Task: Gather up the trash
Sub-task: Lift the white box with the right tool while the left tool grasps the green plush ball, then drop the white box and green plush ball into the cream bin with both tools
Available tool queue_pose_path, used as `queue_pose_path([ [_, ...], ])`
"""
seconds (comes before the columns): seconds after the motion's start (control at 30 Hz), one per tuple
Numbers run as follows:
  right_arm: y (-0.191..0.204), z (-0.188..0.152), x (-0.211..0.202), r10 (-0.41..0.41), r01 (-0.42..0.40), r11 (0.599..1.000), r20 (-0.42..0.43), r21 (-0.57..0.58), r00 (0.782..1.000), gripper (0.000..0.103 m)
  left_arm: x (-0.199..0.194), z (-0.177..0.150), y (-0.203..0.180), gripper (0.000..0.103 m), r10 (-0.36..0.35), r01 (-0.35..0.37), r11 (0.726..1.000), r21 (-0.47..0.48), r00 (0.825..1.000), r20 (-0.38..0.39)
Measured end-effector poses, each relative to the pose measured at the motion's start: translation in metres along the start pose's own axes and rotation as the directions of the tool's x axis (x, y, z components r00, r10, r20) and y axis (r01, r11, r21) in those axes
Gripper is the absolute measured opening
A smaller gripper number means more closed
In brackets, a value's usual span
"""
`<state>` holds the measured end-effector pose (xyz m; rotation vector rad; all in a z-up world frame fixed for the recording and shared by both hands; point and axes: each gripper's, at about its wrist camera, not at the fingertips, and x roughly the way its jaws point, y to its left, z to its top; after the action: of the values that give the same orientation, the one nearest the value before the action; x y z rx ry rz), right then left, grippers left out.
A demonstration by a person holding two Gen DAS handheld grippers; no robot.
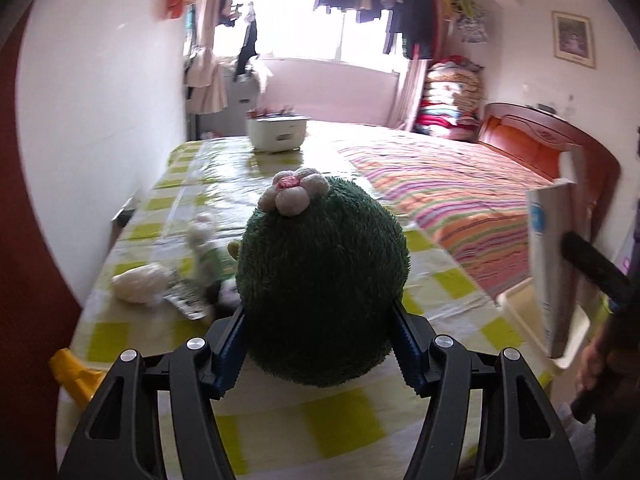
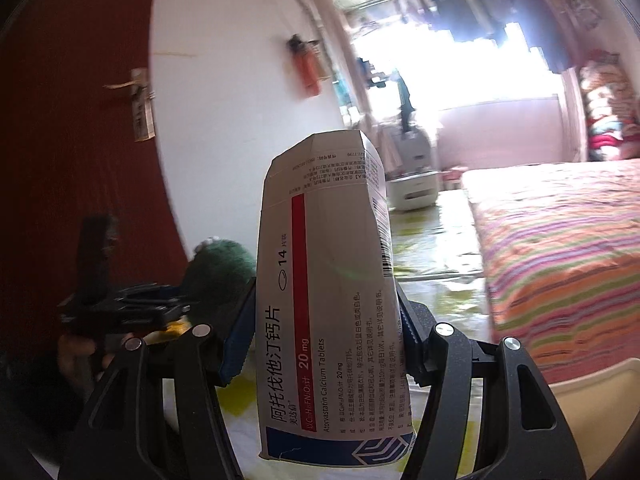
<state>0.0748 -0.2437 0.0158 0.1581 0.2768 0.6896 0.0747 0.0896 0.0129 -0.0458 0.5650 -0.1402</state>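
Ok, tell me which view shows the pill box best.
Right wrist view: the pill box fills the centre, label readable, clamped in the right gripper. The left wrist view shows only its narrow edge at the far right.

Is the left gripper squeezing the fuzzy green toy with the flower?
Touching. In the left wrist view the left gripper has both blue pads pressed into the sides of the green plush toy, no gap showing.
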Motion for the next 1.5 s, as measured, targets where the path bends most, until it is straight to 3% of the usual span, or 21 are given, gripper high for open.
queue_pose_path([
  [0.27, -0.036, -0.002, -0.022, -0.166, 0.163, 0.984, 0.041, 0.067, 0.985, 0.059, 0.017, 0.004, -0.060, 0.061, -0.120, 0.120, 0.991, 0.051, 0.993, -0.013],
  [0.53, -0.069, -0.007, -0.053, -0.336, 0.320, 0.934, 0.087, 0.157, 0.938, 0.059, 0.034, 0.003, -0.109, 0.061, -0.215, 0.219, 0.973, 0.070, 0.975, -0.052],
  [0.73, -0.089, -0.011, -0.066, -0.398, 0.370, 0.902, 0.095, 0.223, 0.912, 0.059, 0.040, 0.007, -0.132, 0.061, -0.293, 0.296, 0.954, 0.043, 0.953, -0.076],
  [0.83, -0.095, -0.012, -0.069, -0.412, 0.378, 0.891, 0.101, 0.252, 0.906, 0.059, 0.041, 0.014, -0.133, 0.061, -0.365, 0.365, 0.931, -0.012, 0.926, -0.094],
  [1.07, -0.095, -0.017, -0.076, -0.434, 0.391, 0.874, 0.102, 0.289, 0.895, 0.059, 0.047, 0.030, -0.113, 0.061, -0.540, 0.515, 0.837, -0.186, 0.831, -0.129],
  [1.17, -0.095, -0.019, -0.078, -0.443, 0.398, 0.867, 0.100, 0.298, 0.891, 0.060, 0.047, 0.034, -0.106, 0.061, -0.587, 0.551, 0.800, -0.239, 0.801, -0.121],
  [1.23, -0.097, -0.021, -0.082, -0.455, 0.409, 0.860, 0.096, 0.305, 0.885, 0.060, 0.046, 0.035, -0.106, 0.061, -0.590, 0.552, 0.796, -0.248, 0.800, -0.111],
  [1.5, -0.107, -0.027, -0.086, -0.539, 0.495, 0.804, 0.052, 0.330, 0.841, 0.060, 0.045, 0.029, -0.136, 0.061, -0.546, 0.528, 0.835, -0.153, 0.828, -0.124],
])
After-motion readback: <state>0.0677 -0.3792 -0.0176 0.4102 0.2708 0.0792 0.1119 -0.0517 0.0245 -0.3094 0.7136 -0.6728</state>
